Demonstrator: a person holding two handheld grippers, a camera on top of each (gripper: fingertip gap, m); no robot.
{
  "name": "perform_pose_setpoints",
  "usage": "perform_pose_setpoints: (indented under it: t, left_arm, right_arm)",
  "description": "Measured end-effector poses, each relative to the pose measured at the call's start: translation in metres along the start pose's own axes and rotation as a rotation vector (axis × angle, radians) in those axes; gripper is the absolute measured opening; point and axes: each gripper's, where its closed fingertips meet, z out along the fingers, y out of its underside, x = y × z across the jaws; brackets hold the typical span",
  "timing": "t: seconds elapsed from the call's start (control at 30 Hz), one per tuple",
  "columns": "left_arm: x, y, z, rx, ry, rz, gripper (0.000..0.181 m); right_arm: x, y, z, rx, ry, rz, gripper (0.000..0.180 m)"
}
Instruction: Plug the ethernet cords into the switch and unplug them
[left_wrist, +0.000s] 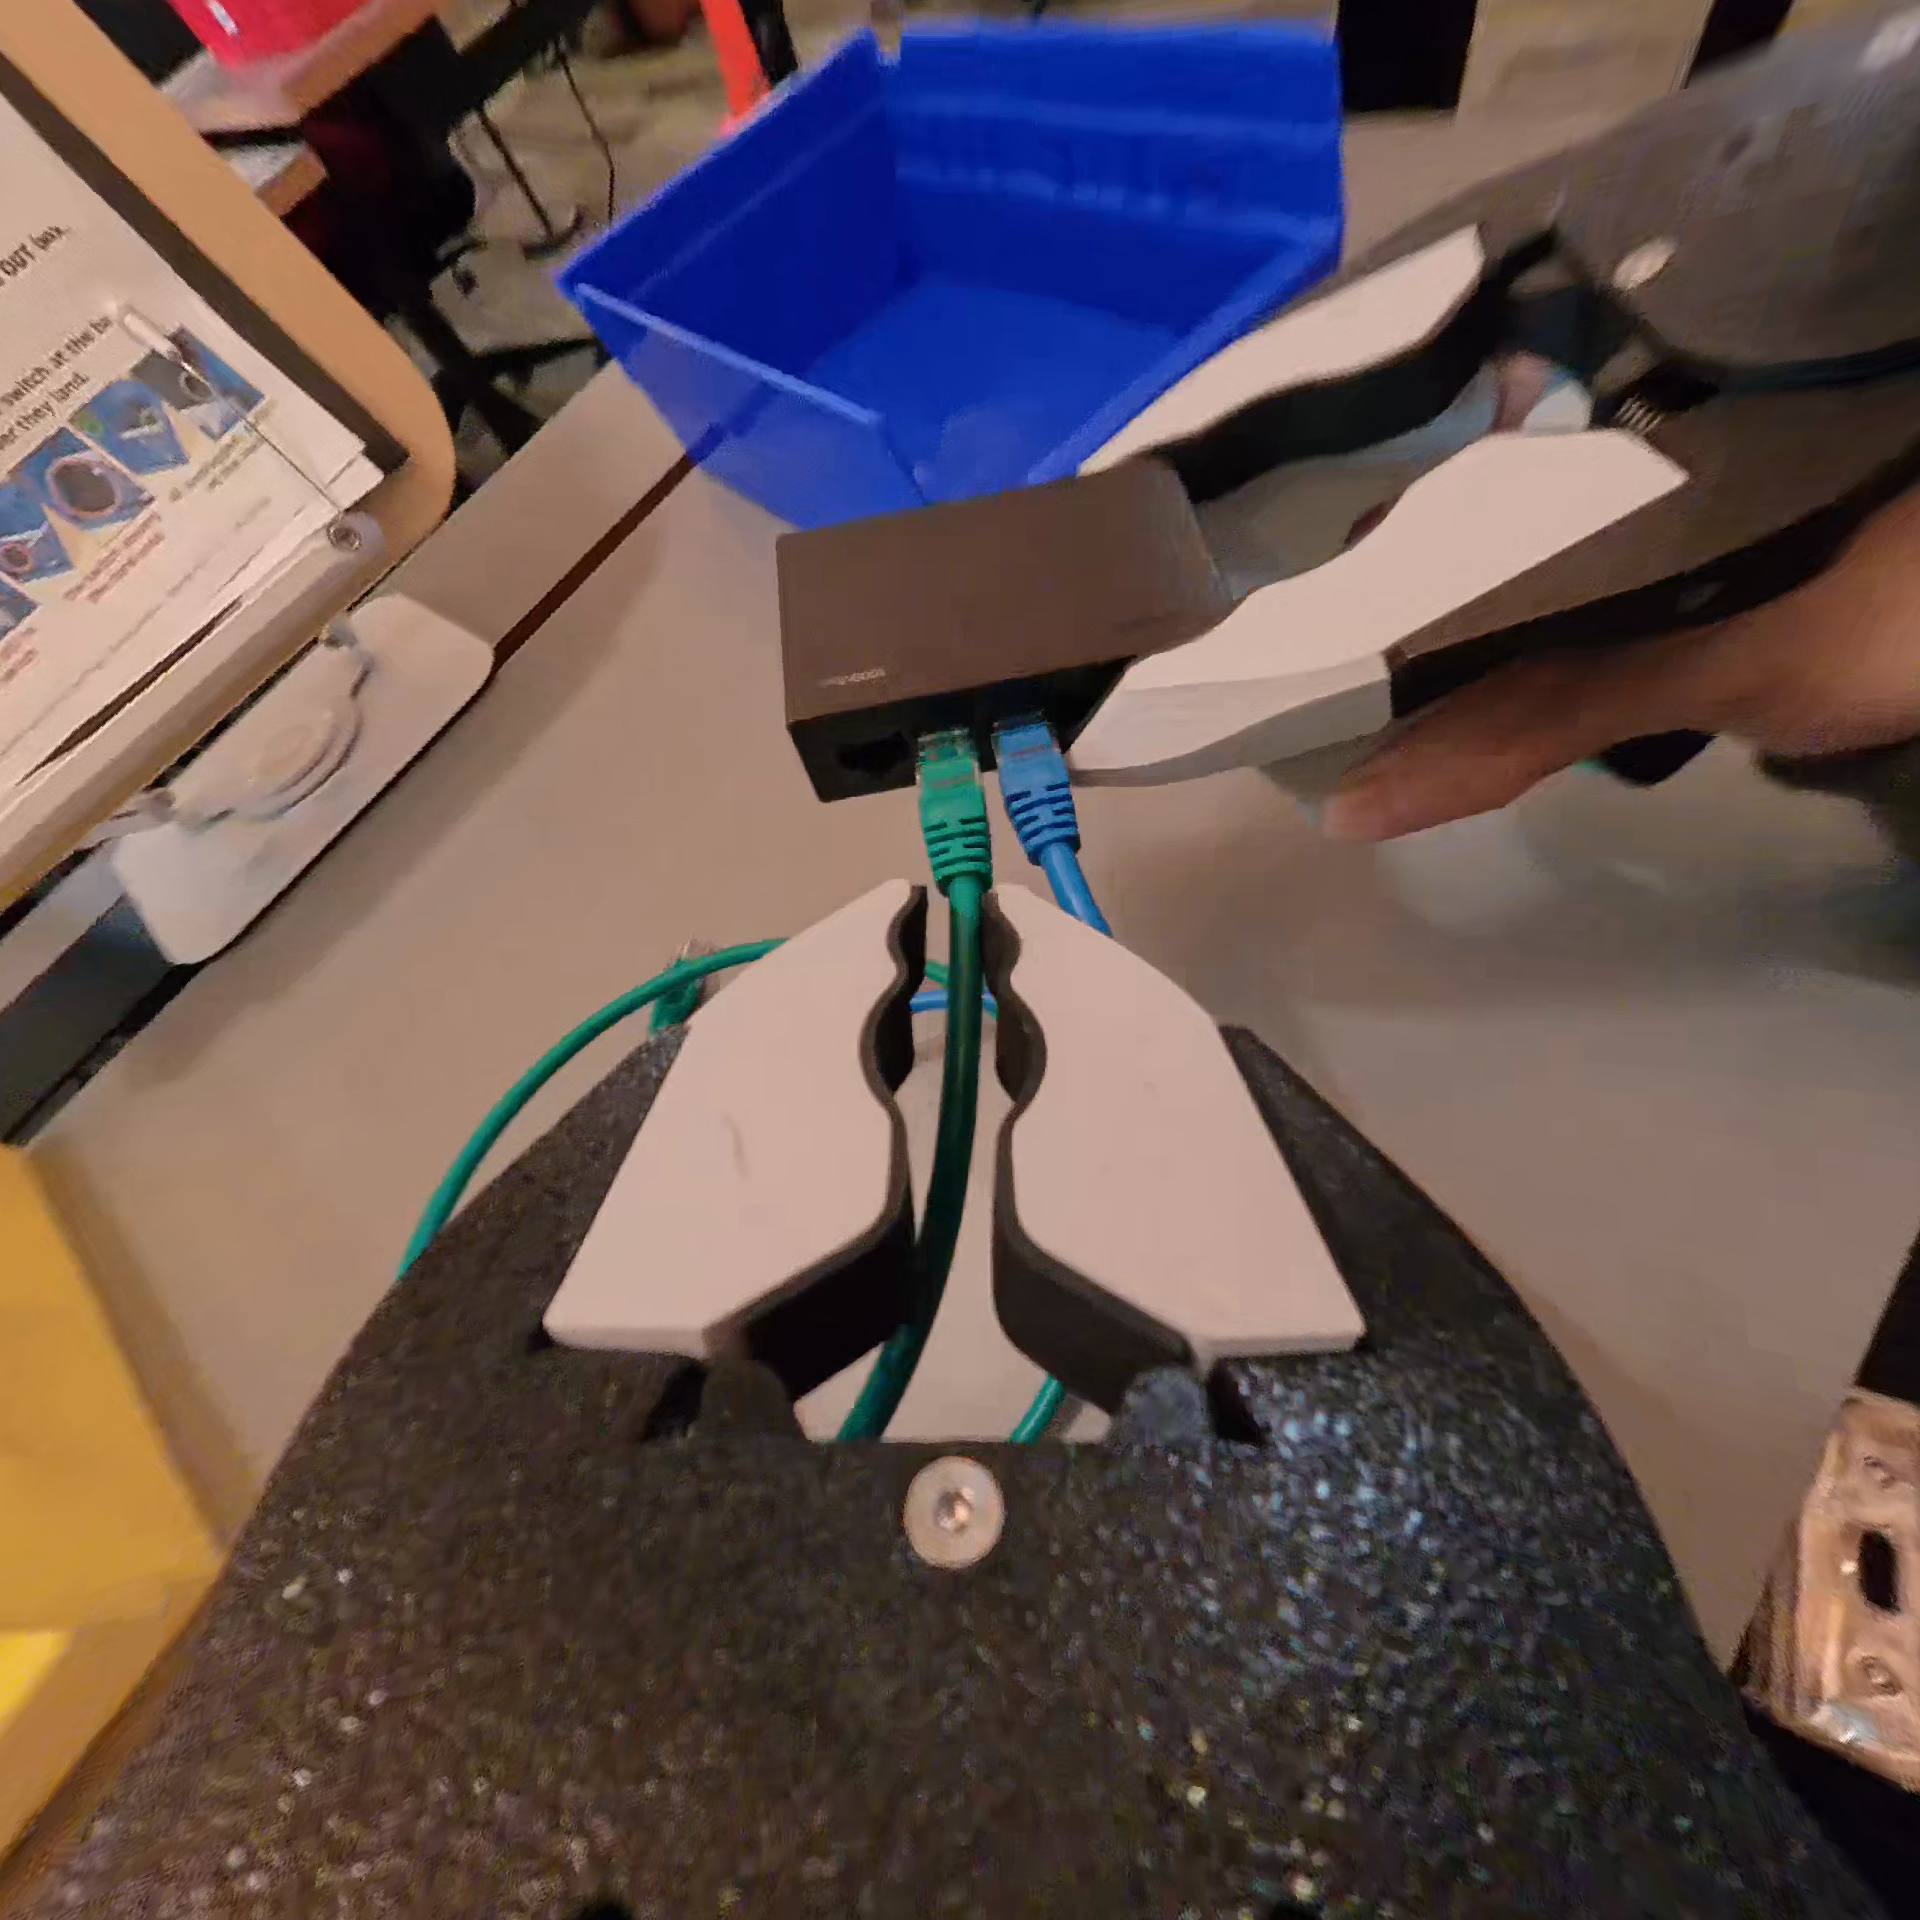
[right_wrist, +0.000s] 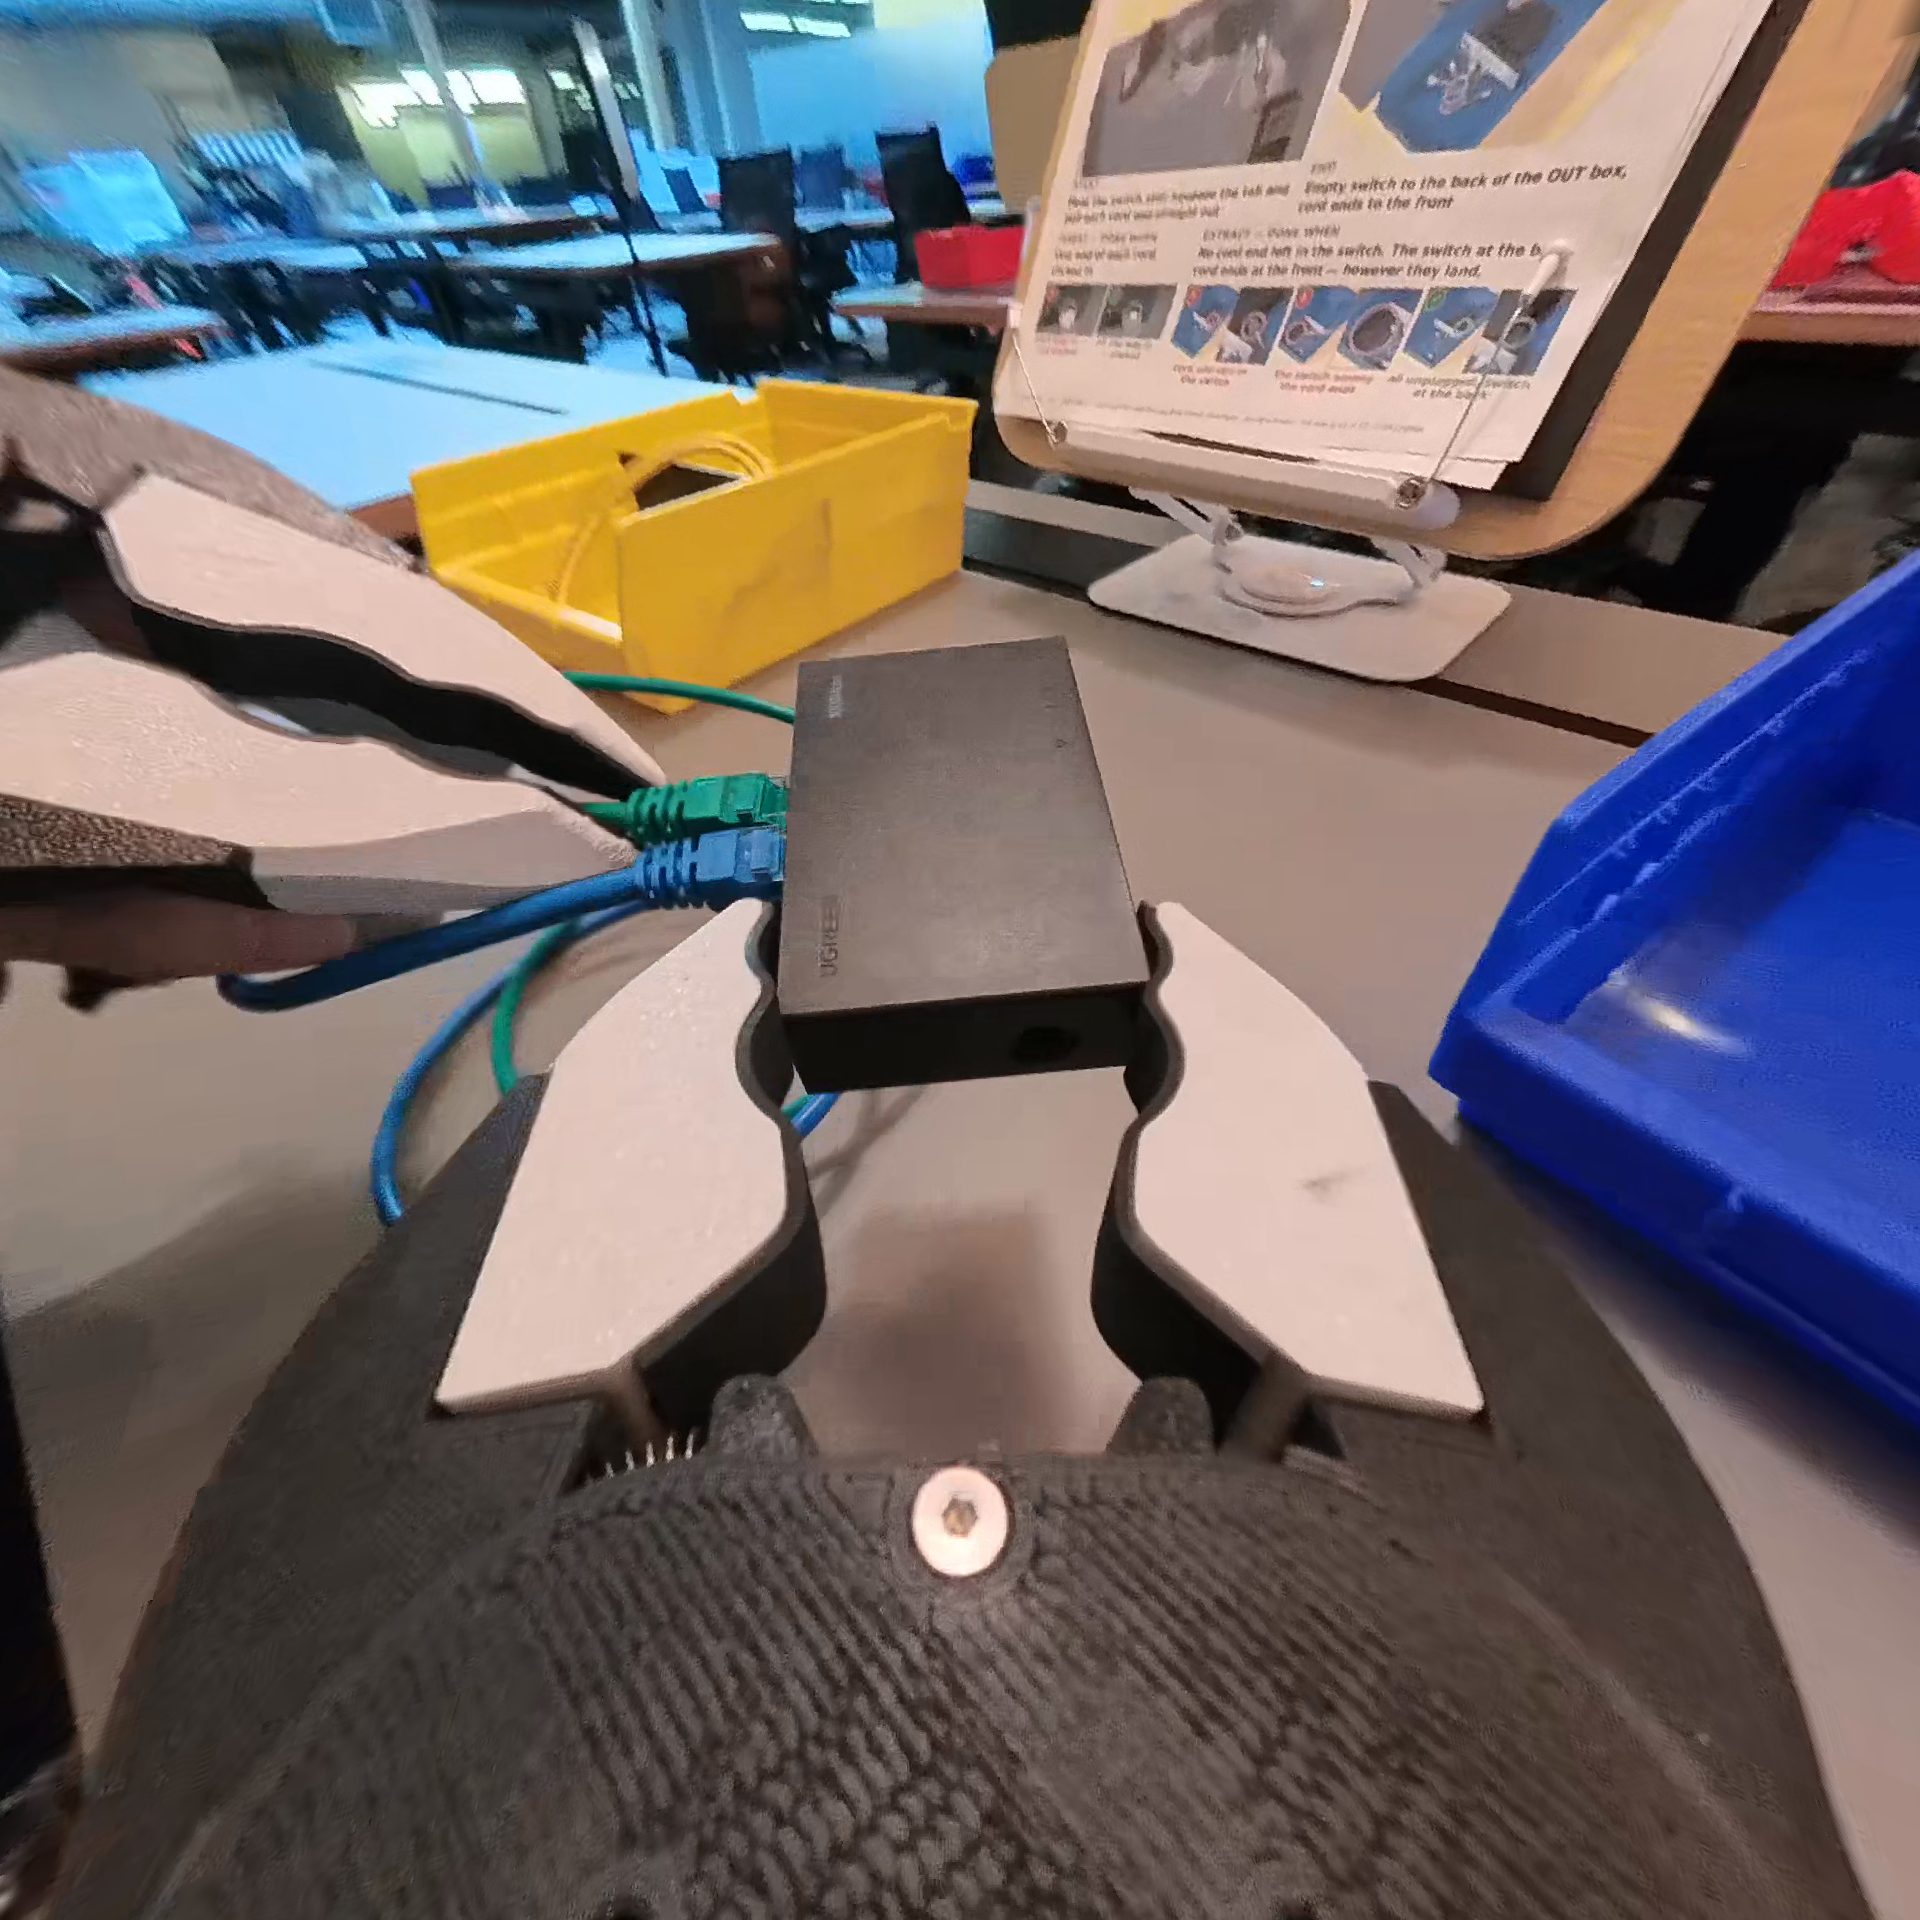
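1. We judged the step in hand to be working the green cord (left_wrist: 961, 1039) at the switch (left_wrist: 987, 603), whether seating it or drawing it out we could not tell. Doing it well meant holding the switch still and moving the cord straight along the port's line, gripping close behind the plug rather than far down the cable.
2. In the left wrist view, the left tongs (left_wrist: 954, 904) at the centre of the frame were narrowed around the green cord, just behind its plug; we could not see whether they truly pinched it.
3. The green and blue cord (left_wrist: 1039, 810) plugs both sat in side-by-side ports on the switch's front face.
4. In the right wrist view, the right tongs (right_wrist: 961, 925) were about half open and clamped on the two sides of the black switch, at centre frame.
5. The switch lay over the grey table (right_wrist: 1299, 831), between a yellow bin (right_wrist: 727, 540) at upper left and a blue bin (right_wrist: 1714, 987) at right.
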Motion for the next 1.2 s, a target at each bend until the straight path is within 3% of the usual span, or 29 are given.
perform_pose_setpoints:
  t: [0.03, 0.27, 0.43, 0.6, 0.9, 1.2]
  left_arm:
    - [0.0, -0.004, -0.002, 0.039, 0.012, -0.026, 0.011]
    - [0.003, -0.013, -0.008, 0.107, 0.004, 0.011, 0.007]
    - [0.0, -0.005, -0.013, 0.037, -0.015, 0.077, 0.021]
    - [0.004, -0.006, -0.012, 0.023, 0.0, 0.036, 0.008]
    - [0.0, -0.01, -0.015, 0.069, -0.166, 0.097, 0.005]
    - [-0.001, -0.012, -0.016, 0.067, -0.14, 0.177, 0.005]
  right_arm:
    - [0.001, -0.002, -0.001, 0.019, -0.012, 0.021, 0.064]
    - [-0.002, -0.008, -0.003, 0.051, -0.015, 0.004, 0.064]
    - [-0.002, -0.009, -0.004, 0.06, -0.021, 0.003, 0.064]
    - [-0.007, -0.012, -0.003, 0.076, -0.037, 0.008, 0.064]
    - [-0.01, -0.014, -0.003, 0.107, -0.035, -0.023, 0.064]
    - [-0.013, -0.012, -0.003, 0.165, -0.081, -0.012, 0.063]
